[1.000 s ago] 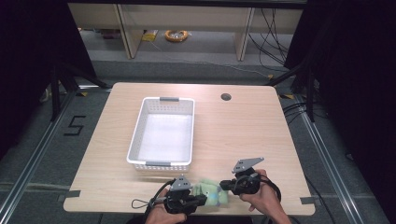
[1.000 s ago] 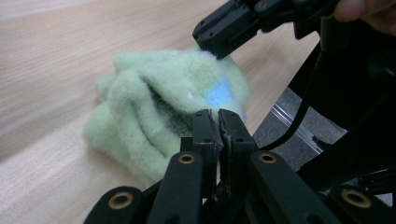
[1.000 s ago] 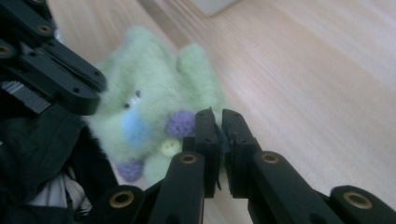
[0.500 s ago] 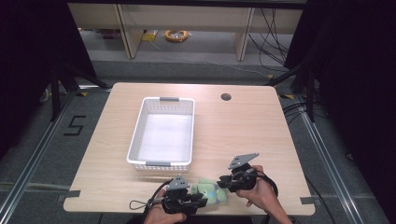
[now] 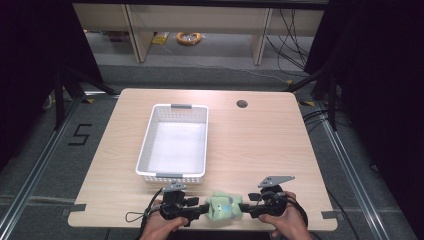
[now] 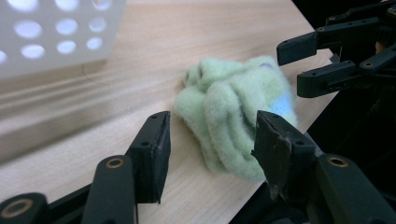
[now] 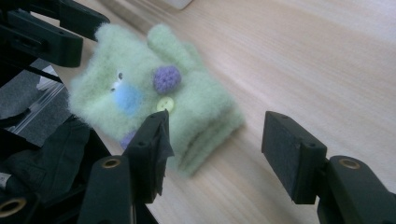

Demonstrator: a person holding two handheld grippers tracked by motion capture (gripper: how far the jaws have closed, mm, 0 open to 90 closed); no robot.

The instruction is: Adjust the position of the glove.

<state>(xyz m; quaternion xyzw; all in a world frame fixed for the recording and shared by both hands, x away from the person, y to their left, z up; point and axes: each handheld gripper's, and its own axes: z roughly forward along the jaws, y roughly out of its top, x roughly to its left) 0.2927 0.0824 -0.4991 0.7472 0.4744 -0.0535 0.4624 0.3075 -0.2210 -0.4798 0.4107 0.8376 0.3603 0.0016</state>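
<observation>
two grippers meet at the near table edge, the left gripper [image 5: 200, 212] and right gripper [image 5: 246, 208] flanking a fuzzy green mitten [image 5: 223, 206]; both sets of jaws stand wide, holding nothing; the right gripper view adds the mitten's purple bobble [image 7: 167, 78], yellow button [image 7: 164, 103] and blue patch, unseen from the left gripper view; farther back, a white basket [image 5: 146, 146] sits with nothing inside; beyond it, a round hole [image 5: 242, 104] in the table [image 5: 270, 145].

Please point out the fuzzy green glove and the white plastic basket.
fuzzy green glove [image 7: 196, 109], right gripper view, on its fluffy middle.
white perforated plastic basket [image 5: 172, 177], high view, on its near wall.
</observation>
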